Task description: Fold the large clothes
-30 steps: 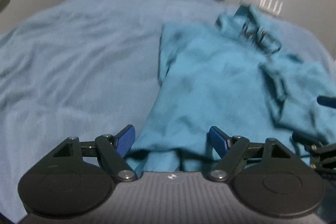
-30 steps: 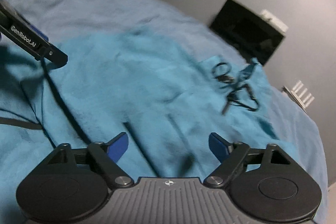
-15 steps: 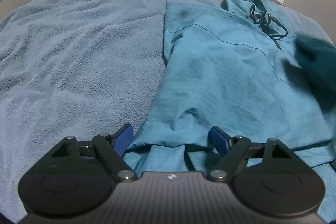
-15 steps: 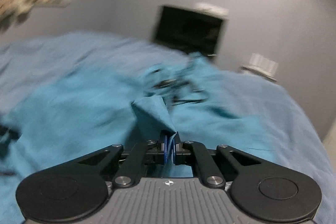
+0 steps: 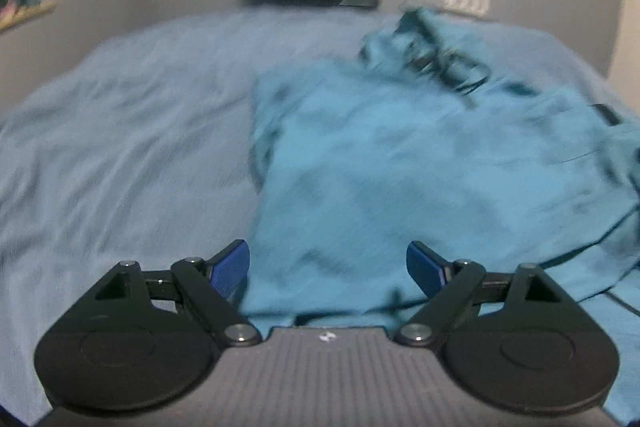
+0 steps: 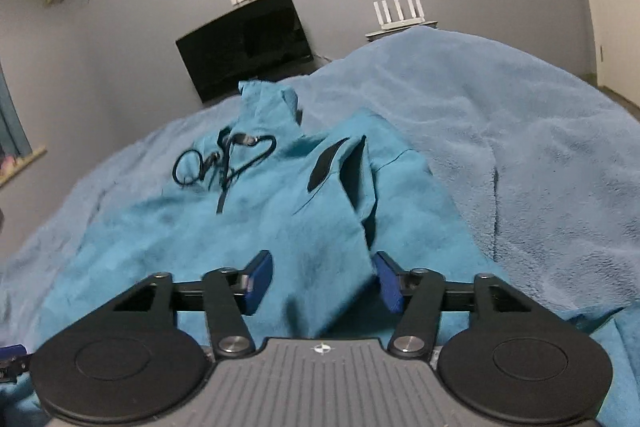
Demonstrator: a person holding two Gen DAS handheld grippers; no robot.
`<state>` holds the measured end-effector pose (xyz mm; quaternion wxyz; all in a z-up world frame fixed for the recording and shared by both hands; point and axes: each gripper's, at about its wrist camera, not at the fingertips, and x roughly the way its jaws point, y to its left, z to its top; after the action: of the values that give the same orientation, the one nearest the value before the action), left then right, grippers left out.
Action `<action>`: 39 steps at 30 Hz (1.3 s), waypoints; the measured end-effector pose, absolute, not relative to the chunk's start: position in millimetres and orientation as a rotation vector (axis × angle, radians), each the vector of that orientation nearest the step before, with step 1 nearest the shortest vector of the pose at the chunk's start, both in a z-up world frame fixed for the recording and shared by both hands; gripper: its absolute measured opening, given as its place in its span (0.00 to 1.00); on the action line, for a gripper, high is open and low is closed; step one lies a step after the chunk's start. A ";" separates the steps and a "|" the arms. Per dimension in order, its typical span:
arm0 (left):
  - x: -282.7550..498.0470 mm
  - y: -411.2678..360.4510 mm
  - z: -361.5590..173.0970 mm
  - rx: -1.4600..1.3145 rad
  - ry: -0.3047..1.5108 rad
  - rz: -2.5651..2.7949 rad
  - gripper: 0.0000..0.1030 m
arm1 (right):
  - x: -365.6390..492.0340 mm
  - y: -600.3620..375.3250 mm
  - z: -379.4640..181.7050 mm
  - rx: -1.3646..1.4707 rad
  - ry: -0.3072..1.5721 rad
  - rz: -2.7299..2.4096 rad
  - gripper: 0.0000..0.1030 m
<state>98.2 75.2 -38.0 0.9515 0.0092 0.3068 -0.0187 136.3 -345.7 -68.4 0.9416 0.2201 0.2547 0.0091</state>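
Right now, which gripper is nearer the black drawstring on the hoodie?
Right, I'd judge. The right gripper sits over the folded sleeve, just below the drawstring. The left gripper is at the hoodie hem.

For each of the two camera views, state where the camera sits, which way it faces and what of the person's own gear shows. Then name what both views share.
Left wrist: on the left gripper, looking forward and down across the teal hoodie on the blue blanket; its own jaws show, opening, unclamped.
Right wrist: on the right gripper, facing the hoodie's black drawstring; its jaws show, opening, with a fabric fold between them.
Shared: hoodie, blanket, black screen, white router.
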 end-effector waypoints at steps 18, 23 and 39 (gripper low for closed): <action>110.0 54.9 -61.7 0.055 0.796 -0.231 0.83 | 130.3 -351.8 -72.6 0.194 0.544 -0.209 0.68; 107.5 55.5 -59.1 0.067 0.783 -0.222 0.84 | 126.8 -354.2 -67.9 0.262 0.589 -0.195 0.66; -0.2 65.4 24.6 0.273 1.048 -0.361 0.84 | -27.1 -400.3 61.7 0.174 0.547 0.009 0.86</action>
<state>-0.2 65.4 24.6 0.8416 0.1291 0.4958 -0.1711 -27.1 -400.3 61.7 0.9590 0.0857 0.2700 0.0042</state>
